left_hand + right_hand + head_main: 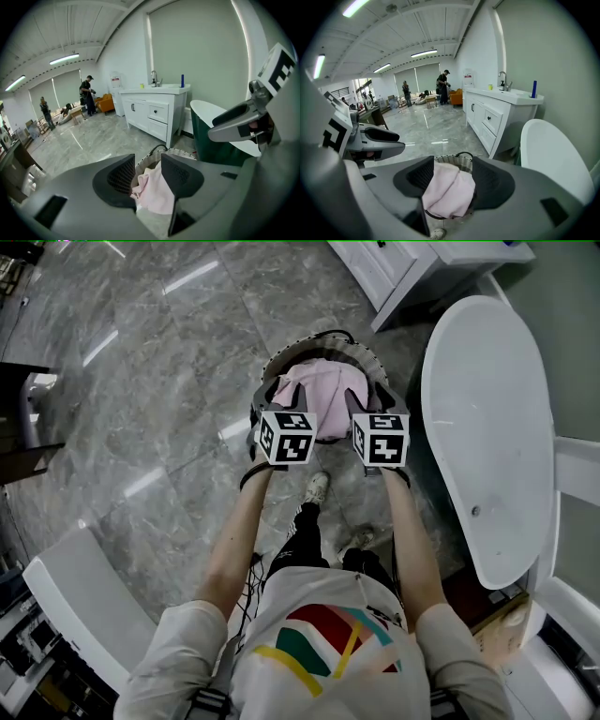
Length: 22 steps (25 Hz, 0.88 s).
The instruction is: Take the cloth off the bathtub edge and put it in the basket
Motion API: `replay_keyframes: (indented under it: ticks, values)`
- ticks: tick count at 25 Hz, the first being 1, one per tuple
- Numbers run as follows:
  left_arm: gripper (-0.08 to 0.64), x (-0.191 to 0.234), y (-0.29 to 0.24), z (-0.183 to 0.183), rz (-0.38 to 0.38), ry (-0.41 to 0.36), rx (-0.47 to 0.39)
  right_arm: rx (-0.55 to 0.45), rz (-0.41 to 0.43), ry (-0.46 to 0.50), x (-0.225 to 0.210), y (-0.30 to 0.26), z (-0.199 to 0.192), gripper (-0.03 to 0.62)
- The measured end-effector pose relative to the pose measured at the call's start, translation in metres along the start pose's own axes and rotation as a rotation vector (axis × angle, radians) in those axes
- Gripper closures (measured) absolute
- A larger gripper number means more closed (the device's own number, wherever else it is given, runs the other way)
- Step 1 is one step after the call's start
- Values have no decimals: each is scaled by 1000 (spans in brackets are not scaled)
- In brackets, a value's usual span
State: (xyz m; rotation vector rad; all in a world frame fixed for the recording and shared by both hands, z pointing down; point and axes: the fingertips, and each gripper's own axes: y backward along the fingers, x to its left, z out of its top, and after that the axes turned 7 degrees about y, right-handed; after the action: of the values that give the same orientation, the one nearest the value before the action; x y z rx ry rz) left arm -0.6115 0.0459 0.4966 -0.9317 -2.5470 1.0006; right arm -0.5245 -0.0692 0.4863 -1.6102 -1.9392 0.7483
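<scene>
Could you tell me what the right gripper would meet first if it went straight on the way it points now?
Most likely the pink cloth, which sits in line between the open jaws of the right gripper and lies in the basket below. How far off it is, I cannot tell.

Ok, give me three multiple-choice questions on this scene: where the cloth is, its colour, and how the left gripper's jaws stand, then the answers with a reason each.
1. Where is the cloth? A on the bathtub edge; B in the basket; C on the floor.
2. What colour is the cloth? A blue; B green; C pink.
3. How do the left gripper's jaws stand? A apart; B shut tight together; C clamped on the basket's rim.
Answers: 1 B, it lies bunched inside the basket's rim. 2 C, it is pale pink in every view. 3 A, the left gripper view shows a clear gap between them.
</scene>
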Motion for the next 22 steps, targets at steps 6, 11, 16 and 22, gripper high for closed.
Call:
replay_keyframes:
  ticks: [6,11,16,22]
  values:
    - [403,-7,5,4,-10,-11,-13,12,-5,-21,-2,6,-9,345]
    - [403,-12,10,4,-13,-19,-18,7,1,-24,-1,11,-13,345]
    - [405,-23,20,16,-46,-33,-29,-47,-12,-53,-13,23,4,357]
    - [455,-40,62,86,-89,-47,-161,-264,-82,-113,-41,83,80,547]
